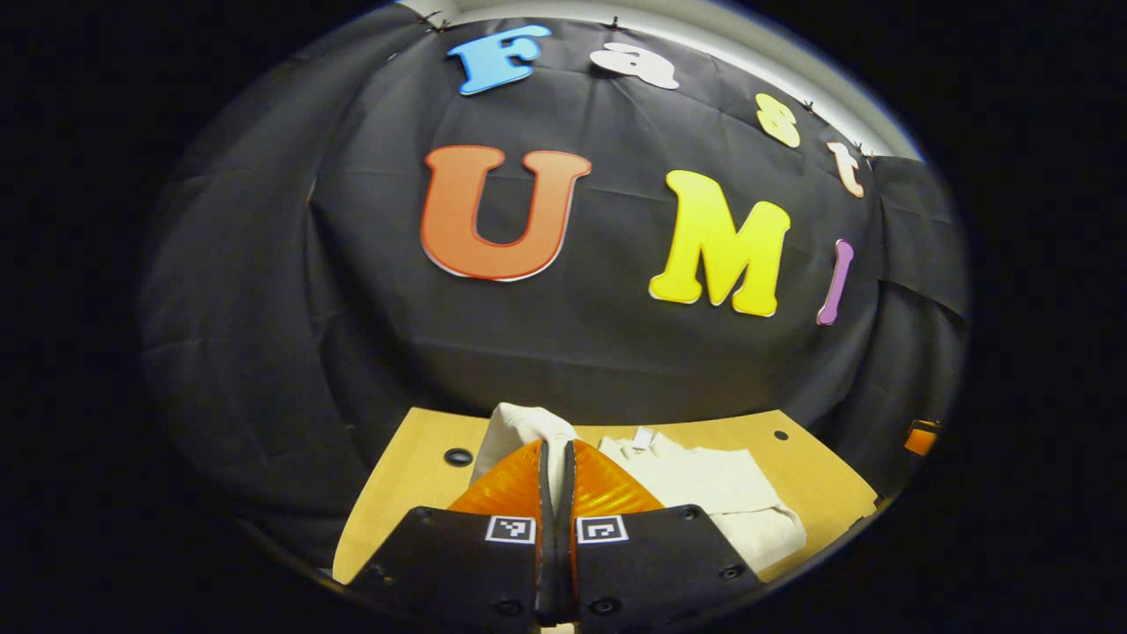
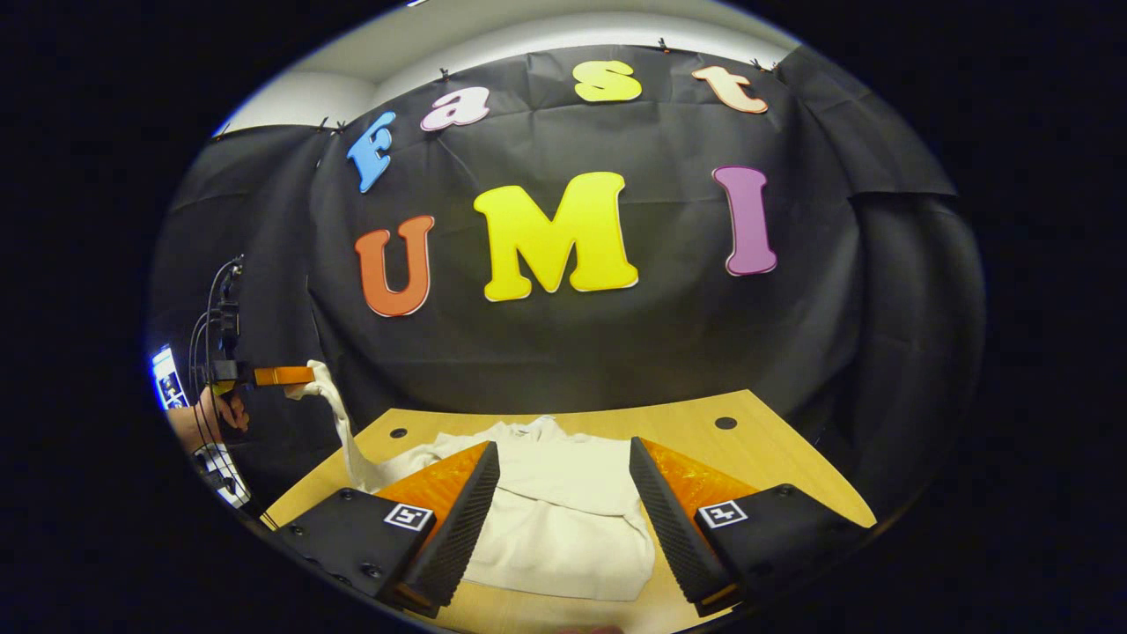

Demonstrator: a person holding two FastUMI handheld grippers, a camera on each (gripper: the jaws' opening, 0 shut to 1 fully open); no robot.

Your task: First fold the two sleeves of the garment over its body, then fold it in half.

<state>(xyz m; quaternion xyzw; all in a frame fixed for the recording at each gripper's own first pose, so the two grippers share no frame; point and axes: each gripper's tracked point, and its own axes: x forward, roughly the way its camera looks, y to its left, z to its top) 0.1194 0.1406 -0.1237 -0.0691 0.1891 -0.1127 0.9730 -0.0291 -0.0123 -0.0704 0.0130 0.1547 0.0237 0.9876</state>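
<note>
A cream garment [image 2: 555, 511] lies on the wooden table [image 2: 775, 480], its right side folded over the body. My left gripper [image 1: 556, 458] is shut on the cuff of its left sleeve [image 1: 521, 423], which sticks up between the fingers. In the right gripper view that same gripper [image 2: 290, 376] is held high at the far left, the sleeve [image 2: 339, 423] hanging from it down to the table. My right gripper [image 2: 563, 475] is open, above the garment's body, its fingers apart on either side. In the left gripper view the folded body [image 1: 713, 484] lies to the right.
The table has small round holes [image 2: 725, 423] near its back edge and one [image 1: 458, 456] at the left. A person's hand [image 2: 220, 409] with cables holds the left gripper. The black cloth wall stands close behind the table.
</note>
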